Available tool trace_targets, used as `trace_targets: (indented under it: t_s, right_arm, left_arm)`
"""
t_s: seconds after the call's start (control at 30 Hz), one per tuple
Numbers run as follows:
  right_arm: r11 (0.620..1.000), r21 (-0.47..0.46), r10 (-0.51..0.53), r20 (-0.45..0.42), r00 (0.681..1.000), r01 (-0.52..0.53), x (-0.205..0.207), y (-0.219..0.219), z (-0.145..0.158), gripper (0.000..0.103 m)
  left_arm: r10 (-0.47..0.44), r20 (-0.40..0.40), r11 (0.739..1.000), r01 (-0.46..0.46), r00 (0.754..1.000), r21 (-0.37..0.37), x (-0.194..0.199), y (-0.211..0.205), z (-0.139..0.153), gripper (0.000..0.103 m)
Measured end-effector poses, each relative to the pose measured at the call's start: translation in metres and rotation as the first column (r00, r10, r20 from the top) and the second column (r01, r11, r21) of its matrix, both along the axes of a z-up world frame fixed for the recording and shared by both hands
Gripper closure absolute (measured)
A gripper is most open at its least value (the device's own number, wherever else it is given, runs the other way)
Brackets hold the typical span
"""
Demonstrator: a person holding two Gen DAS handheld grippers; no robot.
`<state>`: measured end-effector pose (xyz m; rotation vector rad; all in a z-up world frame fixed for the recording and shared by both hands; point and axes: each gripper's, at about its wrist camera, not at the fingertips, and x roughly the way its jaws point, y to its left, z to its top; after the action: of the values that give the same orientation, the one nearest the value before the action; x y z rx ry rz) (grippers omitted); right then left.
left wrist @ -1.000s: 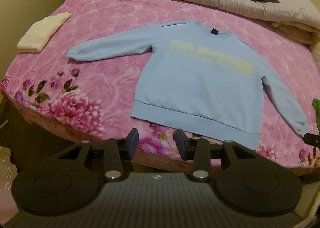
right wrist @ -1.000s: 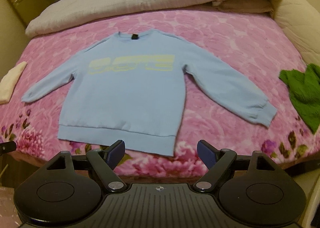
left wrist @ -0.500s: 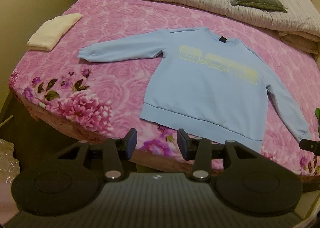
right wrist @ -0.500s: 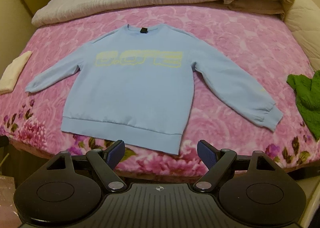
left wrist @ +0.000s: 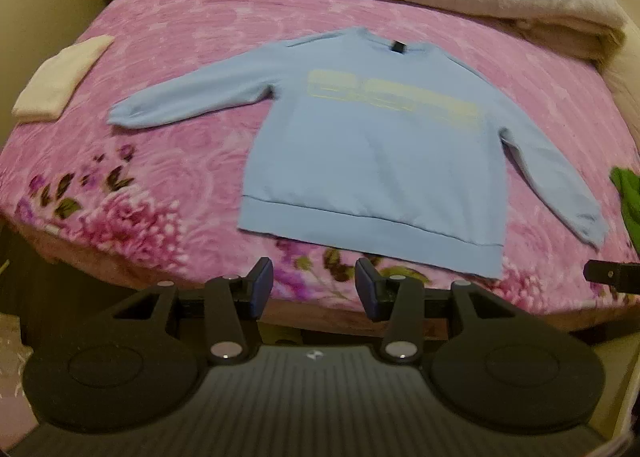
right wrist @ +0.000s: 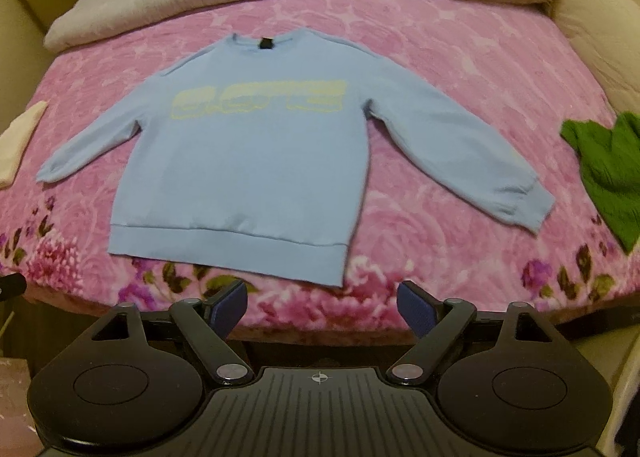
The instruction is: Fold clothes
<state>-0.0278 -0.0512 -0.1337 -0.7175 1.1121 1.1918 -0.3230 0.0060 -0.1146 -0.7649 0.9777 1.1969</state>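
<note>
Both empty: left gripper (left wrist: 314,289) jaws partly apart, right gripper (right wrist: 322,309) spread wide. Sweatshirt (right wrist: 256,161) flat on bed (right wrist: 460,57) just ahead.

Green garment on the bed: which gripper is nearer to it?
Right. The right gripper sits just down-left of the green garment; the left gripper is farther, with the garment at its view's far right edge.

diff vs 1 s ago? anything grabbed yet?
Nothing grabbed. Both views shifted slightly, so the grippers moved a little; left gripper and right gripper remain open and empty. Blue sweatshirt still lies flat, sleeves spread, on the pink blanket.
</note>
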Motion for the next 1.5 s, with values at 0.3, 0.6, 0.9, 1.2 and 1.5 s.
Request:
trace_targets:
  t_s: [0.3, 0.6, 0.9, 1.2, 1.5]
  right_arm:
    - [0.995, -0.013, -0.096, 0.009, 0.995, 0.096, 0.027, -0.019, 0.001, 0.009]
    - [0.99, -0.002, -0.139, 0.015, 0.99, 0.139, 0.039, -0.023, 0.006, 0.008]
    - [0.991, 0.068, -0.117, 0.001, 0.993, 0.117, 0.04, 0.0, 0.014, 0.007]
    - [0.982, 0.106, -0.152, -0.024, 0.988, 0.154, 0.048, 0.049, 0.01, 0.006]
    - [0.961, 0.111, -0.248, -0.052, 0.967, 0.252, 0.047, 0.12, -0.005, 0.006]
  left_arm:
    - [-0.094, -0.006, 0.996, 0.093, 0.996, -0.004, 0.036, 0.001, -0.003, 0.062]
    - [-0.12, 0.001, 0.992, 0.12, 0.993, 0.022, 0.049, 0.005, 0.003, 0.062]
    - [-0.087, 0.008, 0.996, 0.087, 0.996, 0.035, 0.044, 0.029, 0.004, 0.062]
    - [-0.09, 0.017, 0.996, 0.089, 0.996, 0.02, 0.037, 0.085, -0.007, 0.062]
    - [0.007, 0.16, 0.999, -0.001, 0.987, -0.038, -0.03, 0.165, -0.044, 0.059]
